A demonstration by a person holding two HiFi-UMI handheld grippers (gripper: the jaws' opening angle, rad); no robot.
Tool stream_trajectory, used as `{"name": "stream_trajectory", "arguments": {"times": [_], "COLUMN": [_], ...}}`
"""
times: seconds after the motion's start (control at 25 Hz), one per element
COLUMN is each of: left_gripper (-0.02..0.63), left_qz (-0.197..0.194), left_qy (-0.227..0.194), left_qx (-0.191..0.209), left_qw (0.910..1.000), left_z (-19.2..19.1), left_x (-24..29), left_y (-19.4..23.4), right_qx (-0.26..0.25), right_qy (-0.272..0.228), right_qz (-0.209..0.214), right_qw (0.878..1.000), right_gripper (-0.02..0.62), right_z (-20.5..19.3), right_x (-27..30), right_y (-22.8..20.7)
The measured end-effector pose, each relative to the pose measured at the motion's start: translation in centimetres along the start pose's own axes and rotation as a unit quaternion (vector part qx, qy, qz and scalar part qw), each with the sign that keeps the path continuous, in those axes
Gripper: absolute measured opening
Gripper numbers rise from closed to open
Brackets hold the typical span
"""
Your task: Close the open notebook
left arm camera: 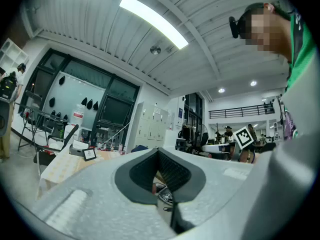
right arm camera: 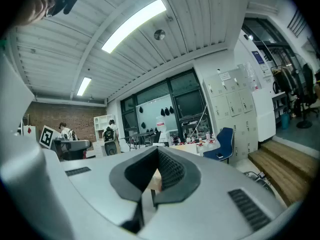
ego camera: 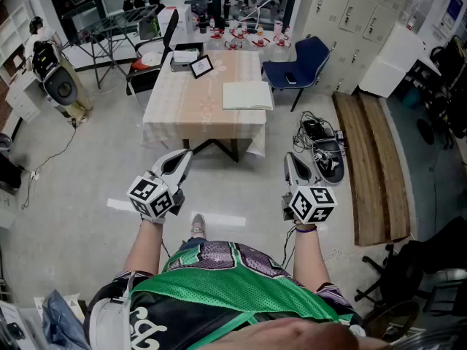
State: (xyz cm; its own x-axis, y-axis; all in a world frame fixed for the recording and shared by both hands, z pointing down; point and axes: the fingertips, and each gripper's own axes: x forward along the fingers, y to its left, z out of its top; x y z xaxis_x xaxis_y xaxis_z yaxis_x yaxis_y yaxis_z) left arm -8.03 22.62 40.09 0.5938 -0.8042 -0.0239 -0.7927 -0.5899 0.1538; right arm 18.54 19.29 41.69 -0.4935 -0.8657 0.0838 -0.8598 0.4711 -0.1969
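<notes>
The notebook (ego camera: 247,95) is a pale rectangle lying flat on the right half of the cloth-covered table (ego camera: 182,108), far ahead of me. Whether its cover is open I cannot tell from here. I stand on the floor some steps back from the table. My left gripper (ego camera: 182,159) and right gripper (ego camera: 292,159) are held level in front of me, well short of the table. Both have their jaws together with nothing between them. The left gripper (left arm camera: 159,151) points toward the table (left arm camera: 60,164). In the right gripper view the shut right gripper (right arm camera: 157,150) also faces the room.
A small framed picture (ego camera: 201,66) and a grey box (ego camera: 184,58) stand at the table's back. A blue chair (ego camera: 299,63) is at its right, a black chair (ego camera: 149,71) at its left. Cables and gear (ego camera: 321,148) lie beside wooden planks (ego camera: 372,159) on the right.
</notes>
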Motion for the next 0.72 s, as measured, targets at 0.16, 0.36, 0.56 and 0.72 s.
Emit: {"name": "stream_trajectory", "arguments": {"times": [0.16, 0.36, 0.56, 0.72], "left_gripper": [0.012, 0.013, 0.013, 0.013], "left_qz": [0.001, 0.006, 0.006, 0.009], "left_qy": [0.0, 0.001, 0.011, 0.019], "left_qx": [-0.006, -0.004, -0.006, -0.001], "left_qw": [1.0, 1.0, 0.9999, 0.9998], "left_z": [-0.5, -0.9, -1.2, -1.6], "left_x": [-0.2, -0.2, 0.3, 0.5], "left_y": [-0.1, 0.0, -0.1, -0.3], "right_qx": [0.001, 0.0, 0.001, -0.008], "right_qy": [0.001, -0.002, -0.004, -0.026], "right_qz": [0.001, 0.001, 0.003, 0.008], "right_qw": [1.0, 1.0, 1.0, 1.0], "right_gripper": [-0.002, -0.002, -0.003, -0.002], "right_z": [-0.6, -0.9, -0.8, 0.0], "right_x": [-0.3, -0.4, -0.6, -1.4], "right_y": [0.2, 0.0, -0.2, -0.3]}}
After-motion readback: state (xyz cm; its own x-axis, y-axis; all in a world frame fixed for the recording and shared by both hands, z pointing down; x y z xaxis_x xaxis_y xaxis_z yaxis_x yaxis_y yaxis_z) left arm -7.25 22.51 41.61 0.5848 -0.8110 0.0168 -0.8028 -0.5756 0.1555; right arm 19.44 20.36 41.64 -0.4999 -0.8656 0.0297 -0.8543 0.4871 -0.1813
